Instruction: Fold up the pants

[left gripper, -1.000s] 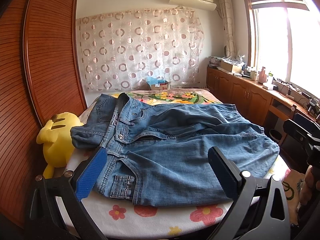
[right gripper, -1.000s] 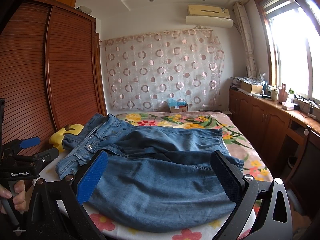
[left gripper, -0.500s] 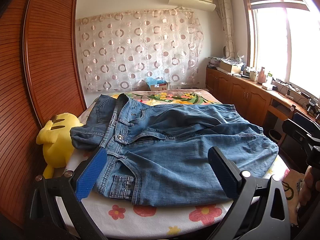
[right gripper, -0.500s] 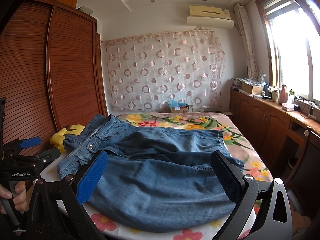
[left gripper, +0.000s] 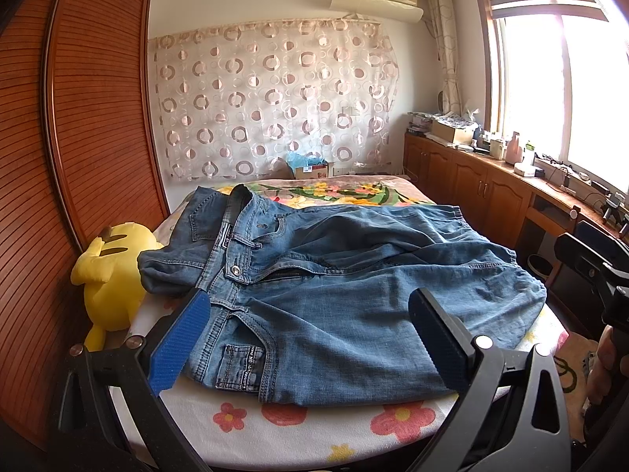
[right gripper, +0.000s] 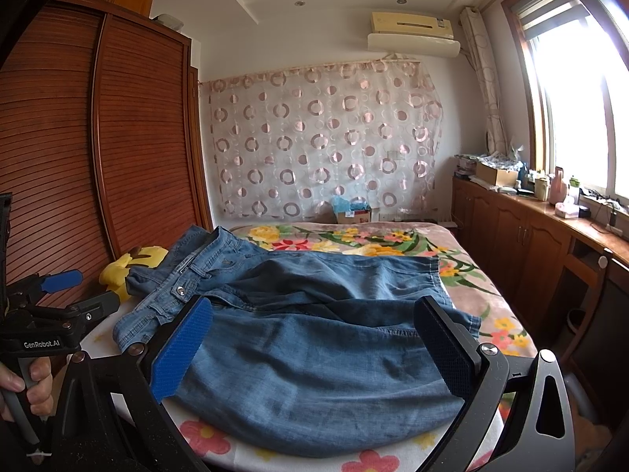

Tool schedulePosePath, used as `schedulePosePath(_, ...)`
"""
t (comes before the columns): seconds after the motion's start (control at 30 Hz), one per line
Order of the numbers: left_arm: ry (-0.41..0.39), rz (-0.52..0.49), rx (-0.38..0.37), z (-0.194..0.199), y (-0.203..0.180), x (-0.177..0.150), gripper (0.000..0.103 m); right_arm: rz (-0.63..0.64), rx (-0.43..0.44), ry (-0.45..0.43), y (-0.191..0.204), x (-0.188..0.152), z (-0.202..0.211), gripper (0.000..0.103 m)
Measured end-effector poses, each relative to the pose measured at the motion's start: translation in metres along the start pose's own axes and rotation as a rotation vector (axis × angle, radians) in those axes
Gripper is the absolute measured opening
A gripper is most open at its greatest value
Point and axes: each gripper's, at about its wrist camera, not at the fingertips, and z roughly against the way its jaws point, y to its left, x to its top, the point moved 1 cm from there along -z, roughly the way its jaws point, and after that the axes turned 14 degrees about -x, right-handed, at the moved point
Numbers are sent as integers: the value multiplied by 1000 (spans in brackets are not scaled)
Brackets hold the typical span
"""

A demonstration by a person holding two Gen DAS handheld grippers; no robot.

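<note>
Blue denim pants (left gripper: 334, 291) lie spread across the near end of the bed (left gripper: 314, 428), waistband to the left, legs doubled over toward the right. My left gripper (left gripper: 310, 338) is open, held just short of the bed's near edge by the pocket corner, touching nothing. From the right wrist view the same pants (right gripper: 314, 346) fill the foreground. My right gripper (right gripper: 314, 350) hangs open over the folded leg end, nothing between its fingers. The left gripper (right gripper: 59, 310) also shows at the far left, held by a hand.
A yellow plush toy (left gripper: 110, 279) rests at the bed's left edge against the wooden wardrobe (left gripper: 78, 157). A floral blanket (right gripper: 354, 240) covers the far bed. A small box (left gripper: 310, 169) sits at the head. Cabinets with clutter (left gripper: 491, 181) line the right wall.
Both views have tilted up slightly, so the bed and pants sit a little lower in frame. The pants have not moved and both grippers have stayed open.
</note>
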Motion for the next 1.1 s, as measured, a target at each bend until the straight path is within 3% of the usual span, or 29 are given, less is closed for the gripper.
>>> schedulePosePath(0.4,0,1,-1,0,0,0,101,-1,1,1,0,0,-1,102)
schedulePosePath(0.67,42,4,-6,-12,-8,-1,101,-8,2,25,-3,-5,-6,102)
schedulePosePath(1.1,99,26,-9,-34,18,-17,101,-3,4,72,-8,-8,-13,102)
